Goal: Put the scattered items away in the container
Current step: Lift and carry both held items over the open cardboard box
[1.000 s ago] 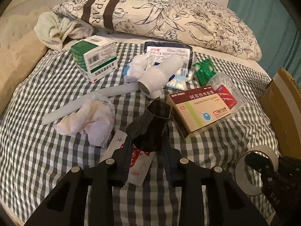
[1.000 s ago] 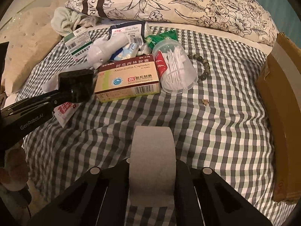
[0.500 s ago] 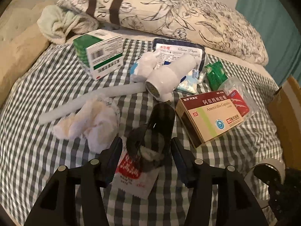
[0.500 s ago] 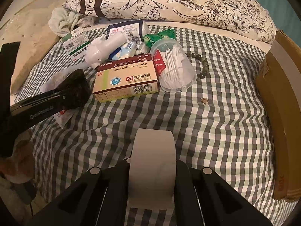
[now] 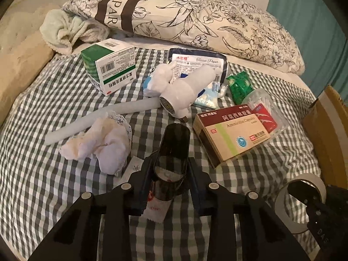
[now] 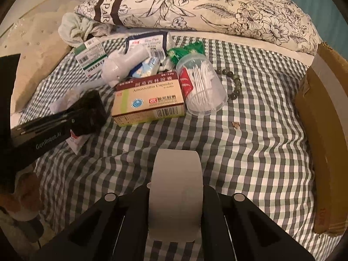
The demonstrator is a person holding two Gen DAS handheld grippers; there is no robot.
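My left gripper (image 5: 168,174) is shut on a black tape roll (image 5: 174,150), held above a red-and-white sachet (image 5: 156,208) on the checked sheet. My right gripper (image 6: 176,195) is shut on a grey tape roll (image 6: 177,184), low over the sheet; it also shows in the left wrist view (image 5: 304,195). The cardboard box (image 6: 322,141) stands at the right. Scattered ahead lie the amoxicillin box (image 6: 150,100), a clear swab jar (image 6: 202,87), a bead bracelet (image 6: 233,82), a green-white medicine box (image 5: 111,65), a white bottle (image 5: 187,91), a tissue pack (image 5: 200,63) and crumpled tissue (image 5: 102,143).
A floral pillow (image 5: 195,15) and a pale towel (image 5: 67,30) lie at the bed's head. A white tube (image 5: 97,117) and a green packet (image 5: 239,84) lie among the items. A small crumb (image 6: 235,125) sits on the sheet. A teal curtain (image 5: 315,21) hangs at the right.
My left gripper opened around the black tape roll half a second ago and has closed on it again, with the roll now lying lengthwise between the fingers. The right gripper barely moved.
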